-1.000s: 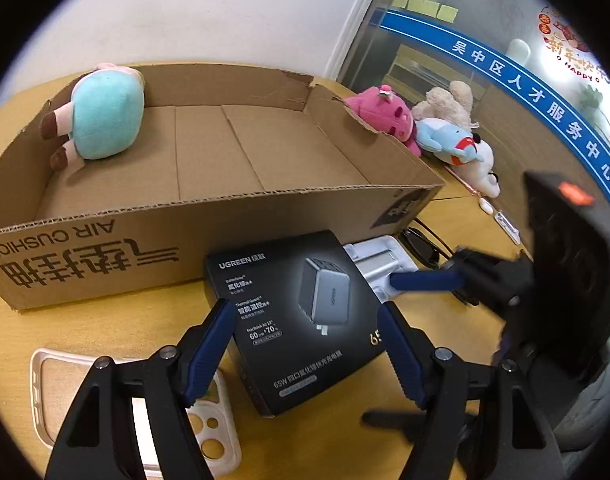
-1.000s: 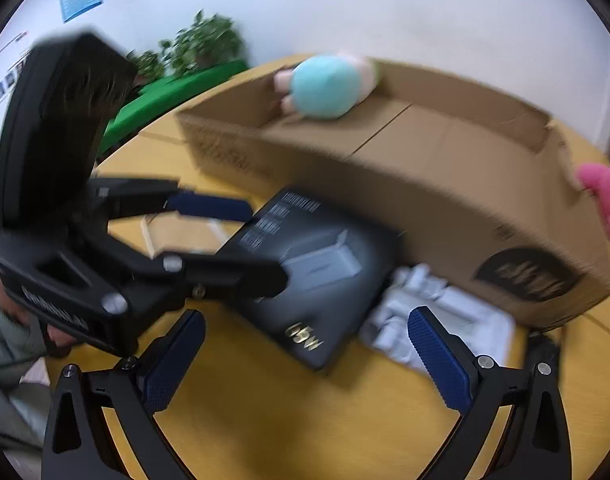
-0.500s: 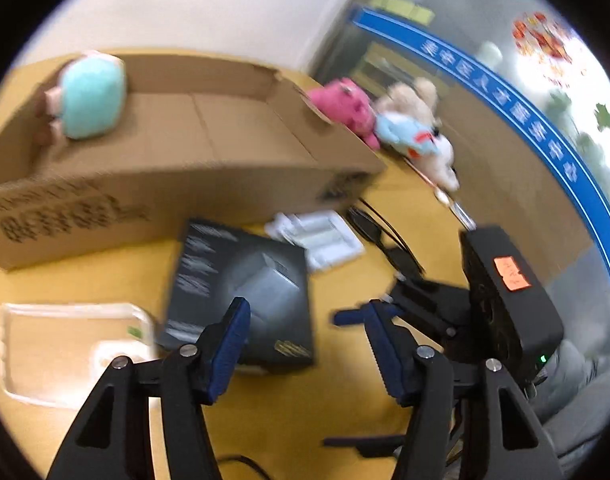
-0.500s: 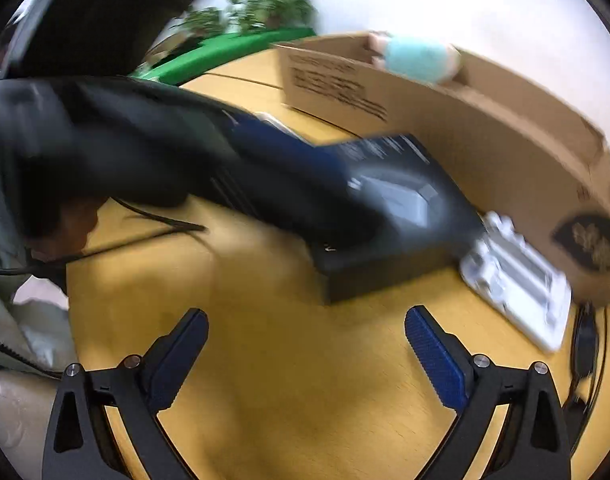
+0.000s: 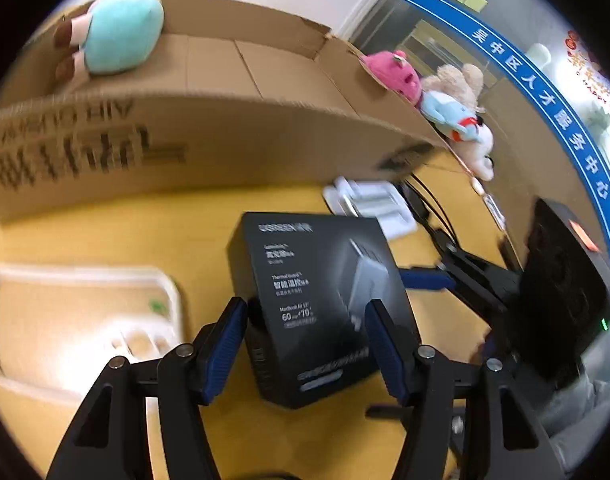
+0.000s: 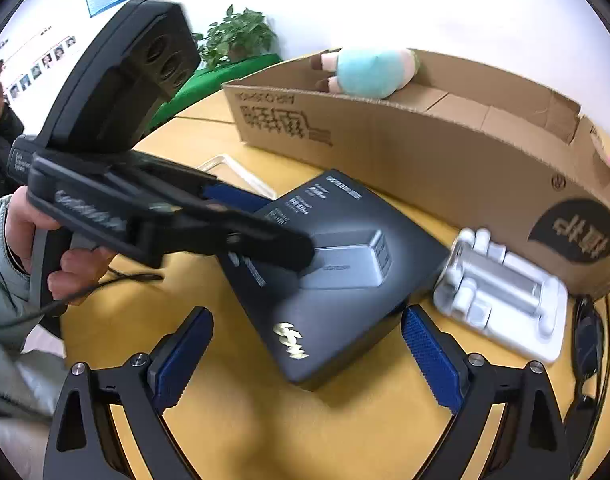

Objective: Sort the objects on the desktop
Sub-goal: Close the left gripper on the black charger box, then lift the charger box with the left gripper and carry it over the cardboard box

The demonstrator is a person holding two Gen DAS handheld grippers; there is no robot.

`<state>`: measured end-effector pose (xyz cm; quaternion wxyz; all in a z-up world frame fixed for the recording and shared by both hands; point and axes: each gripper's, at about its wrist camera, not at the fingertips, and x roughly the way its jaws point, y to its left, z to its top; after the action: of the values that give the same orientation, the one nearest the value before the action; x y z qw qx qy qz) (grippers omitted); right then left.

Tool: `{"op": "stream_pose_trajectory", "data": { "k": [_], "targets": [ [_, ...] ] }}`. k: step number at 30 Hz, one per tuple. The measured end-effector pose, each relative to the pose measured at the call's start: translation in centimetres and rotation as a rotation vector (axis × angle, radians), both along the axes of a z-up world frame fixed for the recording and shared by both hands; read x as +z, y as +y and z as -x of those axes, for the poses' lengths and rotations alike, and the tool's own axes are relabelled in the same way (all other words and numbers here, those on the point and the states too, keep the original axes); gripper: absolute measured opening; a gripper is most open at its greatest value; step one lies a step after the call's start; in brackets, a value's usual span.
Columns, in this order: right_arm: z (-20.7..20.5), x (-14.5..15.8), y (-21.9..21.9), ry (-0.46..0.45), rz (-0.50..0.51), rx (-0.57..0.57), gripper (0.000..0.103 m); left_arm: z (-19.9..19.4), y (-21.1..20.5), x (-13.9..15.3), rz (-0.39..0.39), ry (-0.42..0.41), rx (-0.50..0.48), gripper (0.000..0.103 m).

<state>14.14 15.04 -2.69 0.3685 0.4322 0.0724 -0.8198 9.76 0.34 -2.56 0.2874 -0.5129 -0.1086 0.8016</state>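
A black UGREEN charger box [image 5: 321,300] lies on the yellow table; it also shows in the right wrist view [image 6: 337,264]. My left gripper [image 5: 305,344] has its blue-padded fingers on either side of the box's near end and close against it; I cannot tell whether they grip it. My right gripper [image 6: 305,356] is open and empty, just short of the box's near corner. A long open cardboard box [image 5: 233,128] stands behind, with a teal plush toy [image 5: 117,36] at its left end.
A clear phone case [image 5: 77,324] lies left of the charger box. A white phone stand [image 6: 501,296] and black cables [image 6: 589,340] lie to its right. Pink, beige and blue plush toys [image 5: 433,92] sit beyond the cardboard box's right end.
My left gripper swung away and came back, and its fingers now straddle the charger box's near end. My right gripper pulled back a little and faces the box's corner.
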Motion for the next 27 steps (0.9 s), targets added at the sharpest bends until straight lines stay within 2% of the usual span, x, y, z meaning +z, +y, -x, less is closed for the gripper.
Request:
{"op": "stream_pose_trajectory", "data": {
  "k": [3, 5, 7, 10, 13, 14, 17, 21, 25, 27],
  "targets": [
    [-0.7, -0.1, 0.8, -0.042, 0.016, 0.042, 0.098, -1.6, 0.6, 0.1, -0.004, -0.012, -0.046, 0.06],
    [-1.2, -0.1, 1.1, -0.043, -0.007, 0.087, 0.097, -1.6, 0.4, -0.1, -0.017, -0.026, -0.024, 0.06],
    [-1.7, -0.3, 1.4, -0.017, -0.072, 0.108, 0.097, -0.9, 0.2, -0.3, -0.002, -0.03, 0.007, 0.06],
    [-0.6, -1.0, 1.8, -0.006, -0.136, 0.09, 0.098, 0.1, 0.4, -0.6, -0.02, -0.047, -0.011, 0.06],
    [0.1, -1.1, 1.3, 0.024, -0.133, 0.087, 0.095, 1.1, 0.9, -1.0, -0.025, -0.054, -0.027, 0.064],
    [0.1, -1.2, 1.0, 0.026, -0.132, 0.093, 0.09, 1.2, 0.9, -1.0, -0.024, -0.054, -0.029, 0.064],
    [-0.1, -1.8, 0.2, 0.049, -0.156, 0.076, 0.089, 1.3, 0.7, -0.9, -0.019, -0.051, -0.042, 0.064],
    [-0.8, -1.7, 0.7, 0.06, -0.128, 0.05, 0.082, 0.5, 0.8, -0.5, 0.001, -0.019, -0.07, 0.063],
    [-1.4, -1.1, 1.0, 0.056, -0.119, 0.044, 0.082, -0.4, 0.5, 1.0, -0.004, 0.033, -0.069, 0.054],
    [-1.6, -0.5, 1.0, 0.077, -0.115, 0.038, 0.082, -0.5, 0.2, 1.9, -0.019, 0.05, -0.052, 0.054]
  ]
}}
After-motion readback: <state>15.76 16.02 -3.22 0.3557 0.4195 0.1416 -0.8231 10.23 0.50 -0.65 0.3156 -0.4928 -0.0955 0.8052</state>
